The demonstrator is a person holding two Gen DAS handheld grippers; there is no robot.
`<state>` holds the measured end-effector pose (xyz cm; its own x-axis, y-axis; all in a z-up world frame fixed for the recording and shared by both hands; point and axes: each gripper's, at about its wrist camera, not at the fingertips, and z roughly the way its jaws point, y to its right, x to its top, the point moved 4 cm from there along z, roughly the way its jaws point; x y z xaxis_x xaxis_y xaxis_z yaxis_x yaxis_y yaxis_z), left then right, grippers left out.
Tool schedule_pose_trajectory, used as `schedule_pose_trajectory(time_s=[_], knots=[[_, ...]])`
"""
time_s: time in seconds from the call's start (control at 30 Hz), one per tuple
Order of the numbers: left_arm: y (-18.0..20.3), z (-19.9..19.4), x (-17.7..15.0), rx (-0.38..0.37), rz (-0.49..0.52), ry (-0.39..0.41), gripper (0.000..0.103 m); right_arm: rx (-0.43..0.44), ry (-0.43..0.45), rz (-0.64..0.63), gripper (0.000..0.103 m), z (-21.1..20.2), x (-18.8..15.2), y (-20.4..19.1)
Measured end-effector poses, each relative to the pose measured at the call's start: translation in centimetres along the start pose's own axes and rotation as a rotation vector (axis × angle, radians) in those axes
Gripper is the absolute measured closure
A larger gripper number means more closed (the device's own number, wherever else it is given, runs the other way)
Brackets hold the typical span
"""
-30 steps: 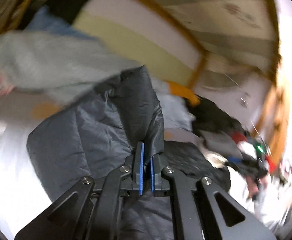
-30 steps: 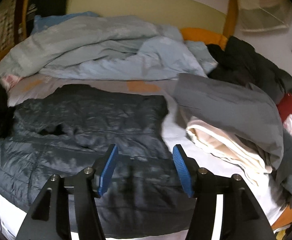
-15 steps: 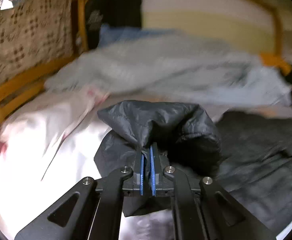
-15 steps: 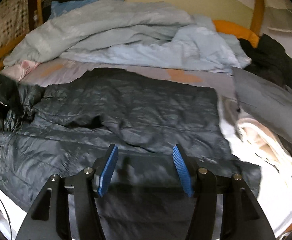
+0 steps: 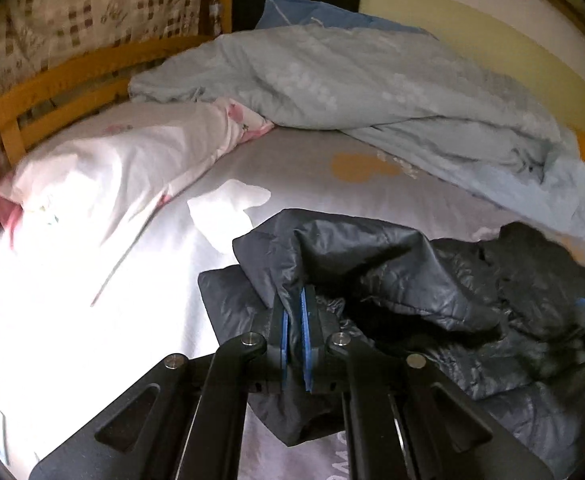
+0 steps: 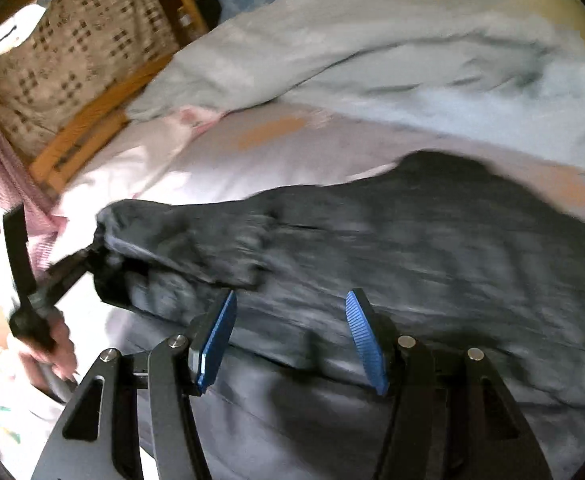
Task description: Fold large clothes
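Note:
A dark grey quilted jacket (image 5: 432,292) lies across the bed's pale sheet (image 5: 332,184). My left gripper (image 5: 294,304) is shut on a bunched end of the jacket, which folds up and over the blue pads. In the right wrist view the same jacket (image 6: 412,248) spreads from left to right. At the far left of that view a hand (image 6: 52,344) holds the left gripper (image 6: 92,252), clamped on the jacket's end. My right gripper (image 6: 290,340) is open just above the jacket's near edge, nothing between its blue pads (image 6: 216,340).
A rumpled light blue duvet (image 5: 392,92) fills the back of the bed. A white pillow with pink print (image 5: 112,168) lies at the left, by the wooden bed frame (image 5: 72,88). A checked cloth (image 5: 92,12) hangs behind the frame.
The left gripper has swung left with the jacket's end and drawn it out along the bed. The right gripper has swept left and tipped down over the jacket's near edge, still open.

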<state>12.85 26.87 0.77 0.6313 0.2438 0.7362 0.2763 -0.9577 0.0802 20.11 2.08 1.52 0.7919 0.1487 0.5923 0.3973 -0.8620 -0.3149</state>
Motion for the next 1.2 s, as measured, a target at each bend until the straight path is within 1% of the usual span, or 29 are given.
schedule_pose_trajectory(time_s=[0.03, 0.1, 0.17, 0.27, 0.33, 0.4, 0.43, 0.47, 0.5, 0.53, 0.57, 0.6, 0.63, 0.67, 0.73, 0.8, 0.83, 0.9, 0.97, 1.03, 1.07, 1.13, 1.2], knots=[[-0.4, 0.3, 0.3, -0.012, -0.018, -0.008, 0.098, 0.003, -0.003, -0.007, 0.044, 1.0, 0.8, -0.4], [-0.6, 0.4, 0.1, -0.026, -0.038, -0.015, 0.098, 0.000, -0.050, -0.018, 0.044, 4.1, 2.5, -1.3], [-0.7, 0.2, 0.0, -0.051, -0.035, -0.001, 0.098, -0.035, -0.106, -0.024, 0.044, 7.2, 3.7, -1.4], [-0.7, -0.4, 0.2, -0.082, -0.012, 0.037, 0.098, -0.099, -0.162, -0.050, 0.044, 10.6, 4.3, -1.2], [-0.6, -0.7, 0.4, -0.096, -0.003, 0.052, 0.098, -0.093, -0.193, -0.055, 0.044, 12.1, 4.1, -1.1], [-0.5, -0.9, 0.5, -0.122, 0.000, 0.061, 0.096, -0.077, -0.200, -0.086, 0.044, 12.7, 3.9, -1.2], [-0.4, -1.0, 0.6, -0.136, 0.002, 0.066, 0.092, -0.068, -0.202, -0.125, 0.049, 13.0, 3.7, -1.7], [-0.3, -1.2, 0.6, -0.145, 0.005, 0.075, 0.084, -0.058, -0.208, -0.158, 0.068, 13.1, 3.4, -2.2], [-0.2, -1.4, 0.7, -0.149, 0.011, 0.086, 0.078, -0.056, -0.210, -0.183, 0.094, 13.0, 3.1, -2.7], [-0.1, -1.6, 0.8, -0.151, 0.015, 0.101, 0.065, -0.070, -0.187, -0.216, 0.096, 12.3, 3.0, -3.1], [0.0, -2.0, 0.9, -0.149, 0.019, 0.121, 0.052, -0.093, -0.138, -0.259, 0.097, 11.4, 3.1, -3.7], [0.0, -2.4, 1.0, -0.145, 0.024, 0.138, 0.044, -0.109, -0.097, -0.286, 0.097, 10.4, 3.3, -4.2], [0.0, -2.8, 1.1, -0.133, 0.024, 0.157, 0.029, -0.122, -0.050, -0.305, 0.097, 9.2, 3.6, -4.5], [0.0, -3.2, 1.2, -0.124, 0.019, 0.180, 0.021, -0.129, 0.003, -0.300, 0.097, 7.5, 4.2, -4.4], [0.0, -3.9, 1.3, -0.131, 0.015, 0.214, 0.021, -0.139, 0.061, -0.249, 0.097, 4.8, 5.2, -3.5], [0.1, -4.1, 1.4, -0.153, 0.017, 0.225, 0.016, -0.181, 0.118, -0.191, 0.097, 2.0, 6.4, -1.9], [0.1, -4.0, 1.3, -0.152, 0.018, 0.221, 0.012, -0.214, 0.142, -0.158, 0.097, 0.5, 7.0, -0.8], [0.2, -3.2, 1.1, -0.144, 0.026, 0.194, 0.011, -0.273, 0.185, -0.108, 0.097, -2.2, 7.8, 1.9], [0.3, -2.5, 0.9, -0.138, 0.022, 0.169, 0.011, -0.318, 0.212, -0.071, 0.097, -4.9, 8.3, 5.1], [0.6, -2.0, 0.7, -0.163, 0.014, 0.139, 0.011, -0.333, 0.221, -0.032, 0.097, -7.0, 8.2, 7.4], [0.8, -1.8, 0.6, -0.178, 0.009, 0.127, 0.011, -0.357, 0.226, -0.005, 0.097, -8.4, 8.0, 9.1], [1.2, -1.6, 0.4, -0.200, 0.009, 0.114, 0.011, -0.407, 0.233, 0.011, 0.097, -10.2, 7.6, 10.9], [2.0, -1.7, 0.2, -0.215, 0.036, 0.110, 0.011, -0.459, 0.230, 0.014, 0.097, -11.6, 7.0, 12.8]])
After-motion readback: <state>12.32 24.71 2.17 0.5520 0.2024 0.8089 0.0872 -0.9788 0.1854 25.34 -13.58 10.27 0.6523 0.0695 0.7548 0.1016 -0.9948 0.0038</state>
